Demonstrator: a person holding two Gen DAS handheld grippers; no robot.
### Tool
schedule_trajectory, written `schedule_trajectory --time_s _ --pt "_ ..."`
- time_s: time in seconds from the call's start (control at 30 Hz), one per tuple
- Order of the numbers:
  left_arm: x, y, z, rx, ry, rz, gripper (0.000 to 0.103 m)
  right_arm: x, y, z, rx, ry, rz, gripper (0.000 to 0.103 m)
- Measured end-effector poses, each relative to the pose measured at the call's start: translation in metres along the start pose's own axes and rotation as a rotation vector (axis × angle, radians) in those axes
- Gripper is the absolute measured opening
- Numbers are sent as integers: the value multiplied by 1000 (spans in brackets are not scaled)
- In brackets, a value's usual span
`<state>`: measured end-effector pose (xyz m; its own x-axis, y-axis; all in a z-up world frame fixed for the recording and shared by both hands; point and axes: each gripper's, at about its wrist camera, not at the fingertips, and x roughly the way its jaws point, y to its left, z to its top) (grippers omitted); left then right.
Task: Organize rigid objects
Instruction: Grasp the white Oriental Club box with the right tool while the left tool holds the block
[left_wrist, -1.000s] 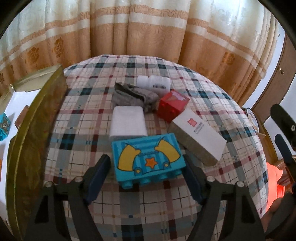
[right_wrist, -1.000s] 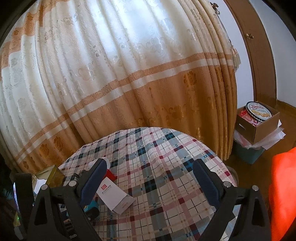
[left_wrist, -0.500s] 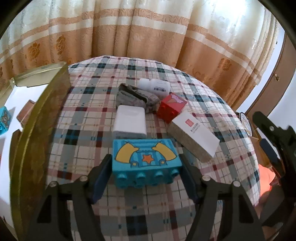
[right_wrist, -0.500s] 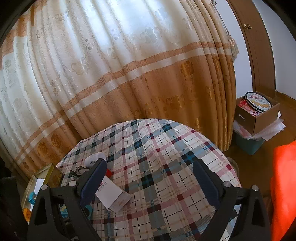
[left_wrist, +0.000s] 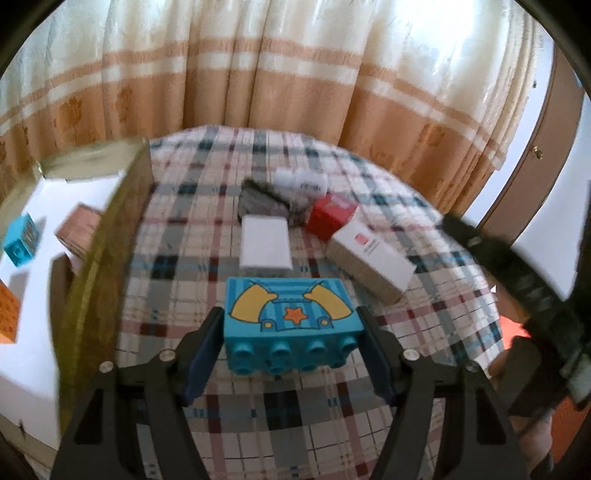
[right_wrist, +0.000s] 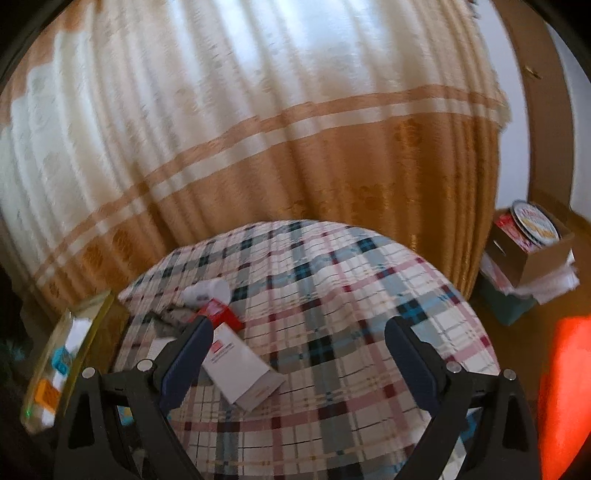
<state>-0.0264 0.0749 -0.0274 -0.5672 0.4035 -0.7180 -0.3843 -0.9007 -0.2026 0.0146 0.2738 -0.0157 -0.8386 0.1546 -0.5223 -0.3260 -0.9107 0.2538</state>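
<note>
Between the pads of the left tongs sits a turquoise plastic building block printed with yellow wings and an orange star, gripped at both ends and apparently lifted just clear of the plaid-clothed bench. Beyond the block lie a flat white box, a long white carton and a red block; left of it stands a gold-rimmed open tin. The right tongs gape wide, empty. The end-on grip looks shallow, so a swing toward the tin could let the block tip out or clip the rim.
</note>
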Motion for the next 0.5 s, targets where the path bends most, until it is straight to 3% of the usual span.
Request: schedule_trajectory --time_s 0.17,0.37,0.5 --pt "-20 6 4 2 -73 22 70 18 23 -3 -122 96 23 96" --pt "-23 16 5 -15 -70 26 70 37 31 -7 -162 197 51 95" --pt "-24 17 4 -21 -65 21 70 50 44 -13 -227 268 51 87"
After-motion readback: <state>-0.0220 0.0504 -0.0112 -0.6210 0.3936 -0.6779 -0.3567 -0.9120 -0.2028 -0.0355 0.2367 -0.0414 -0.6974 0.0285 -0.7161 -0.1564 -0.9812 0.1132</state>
